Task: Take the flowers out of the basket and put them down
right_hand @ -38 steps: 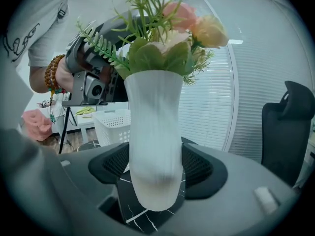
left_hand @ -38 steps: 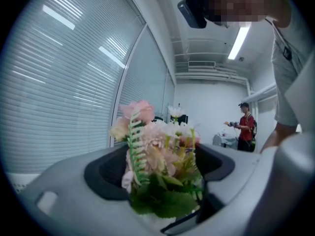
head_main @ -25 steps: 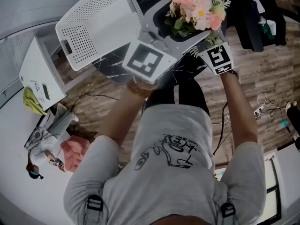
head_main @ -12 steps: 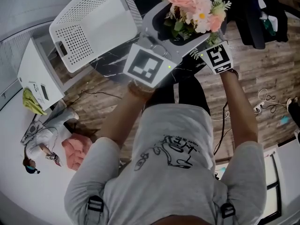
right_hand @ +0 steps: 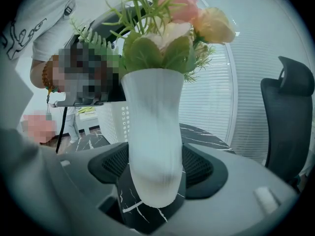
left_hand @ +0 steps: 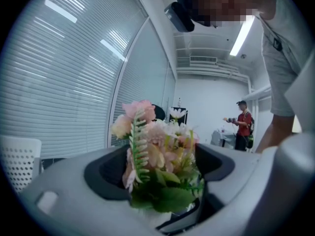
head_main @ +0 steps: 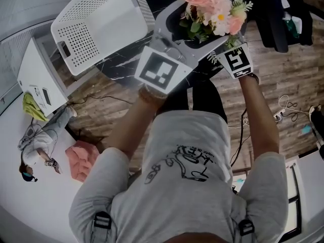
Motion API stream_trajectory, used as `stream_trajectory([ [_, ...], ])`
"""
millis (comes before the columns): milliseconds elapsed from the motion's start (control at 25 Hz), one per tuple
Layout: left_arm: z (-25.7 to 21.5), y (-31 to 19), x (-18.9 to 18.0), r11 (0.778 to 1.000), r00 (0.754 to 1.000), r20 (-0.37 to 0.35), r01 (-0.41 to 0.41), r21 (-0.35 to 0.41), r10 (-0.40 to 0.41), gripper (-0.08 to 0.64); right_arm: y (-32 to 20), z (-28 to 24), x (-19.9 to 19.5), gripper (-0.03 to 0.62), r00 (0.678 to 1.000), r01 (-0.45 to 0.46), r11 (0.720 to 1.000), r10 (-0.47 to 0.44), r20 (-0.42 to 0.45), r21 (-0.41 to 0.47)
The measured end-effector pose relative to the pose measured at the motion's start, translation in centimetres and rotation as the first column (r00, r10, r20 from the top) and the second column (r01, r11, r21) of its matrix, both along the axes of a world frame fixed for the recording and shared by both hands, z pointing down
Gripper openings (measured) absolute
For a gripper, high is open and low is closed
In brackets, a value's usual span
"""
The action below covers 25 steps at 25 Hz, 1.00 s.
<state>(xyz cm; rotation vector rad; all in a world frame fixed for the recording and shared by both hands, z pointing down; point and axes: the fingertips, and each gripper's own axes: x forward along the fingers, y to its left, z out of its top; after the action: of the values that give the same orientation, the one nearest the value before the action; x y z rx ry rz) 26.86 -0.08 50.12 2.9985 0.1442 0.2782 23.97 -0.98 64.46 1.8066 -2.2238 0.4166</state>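
The bunch of pink and cream artificial flowers (head_main: pixel 212 9) is already out of the white perforated plastic basket (head_main: pixel 96 24), which lies at the far left of the black marble-patterned table (head_main: pixel 119 69). The flowers are held up to the right of the basket, over the near part of the tabletop. The right gripper (right_hand: pixel 157 176) has its jaws spread wide and clamped on the white ribbed vase (right_hand: pixel 152 136). A pad presses each flank low on the body, and the vase's rounded foot hangs clear of the marble beneath it. The left gripper (left_hand: pixel 160 181) grips higher up, its jaws also wide and closed into the green leaves at the base of the blooms. The step in hand looks like the set-down. To do it well, both grippers should descend together so the vase stays upright and is not twisted between its two holds. The foot should land flat on bare marble, away from the table's near edge and apart from the basket. I would free the upper hold first and draw it back level so no leaf snags, then open the lower jaws only once the vase stands by itself. The vase looks narrow-footed and top-heavy, so any sideways nudge on release could tip it.
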Motion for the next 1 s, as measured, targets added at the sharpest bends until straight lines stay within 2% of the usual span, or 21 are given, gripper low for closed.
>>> stream_trajectory([
  [200, 0.0, 0.1, -0.3, 1.0, 1.0, 0.003, -0.001, 0.004, 0.001, 0.417, 0.0, 0.1, -0.1, 0.358, 1.0, -0.002, 1.0, 0.002, 0.022, -0.007],
  [280, -0.1, 0.2, -0.5, 1.0, 1.0, 0.008, 0.002, 0.002, -0.002, 0.417, 0.2, 0.0, -0.3, 0.39, 0.999, -0.007, 1.0, 0.007, 0.035, -0.009],
  [560, -1.0, 0.7, -1.1, 1.0, 1.0, 0.014, 0.007, 0.017, -0.007, 0.439, 1.7, -1.9, -0.7, 0.393, 1.0, -0.017, 1.0, 0.018, 0.012, -0.015],
  [880, -3.7, 1.1, -3.6, 0.998, 0.999, 0.004, 0.054, 0.019, -0.054, 0.448, 5.5, -4.7, -0.6, 0.356, 0.995, -0.09, 0.994, 0.092, 0.038, -0.06],
  [1000, -5.2, 1.3, -4.8, 0.997, 0.997, -0.003, 0.075, 0.017, -0.075, 0.446, 6.8, -6.3, -0.6, 0.323, 0.994, -0.104, 0.992, 0.107, 0.038, -0.075],
])
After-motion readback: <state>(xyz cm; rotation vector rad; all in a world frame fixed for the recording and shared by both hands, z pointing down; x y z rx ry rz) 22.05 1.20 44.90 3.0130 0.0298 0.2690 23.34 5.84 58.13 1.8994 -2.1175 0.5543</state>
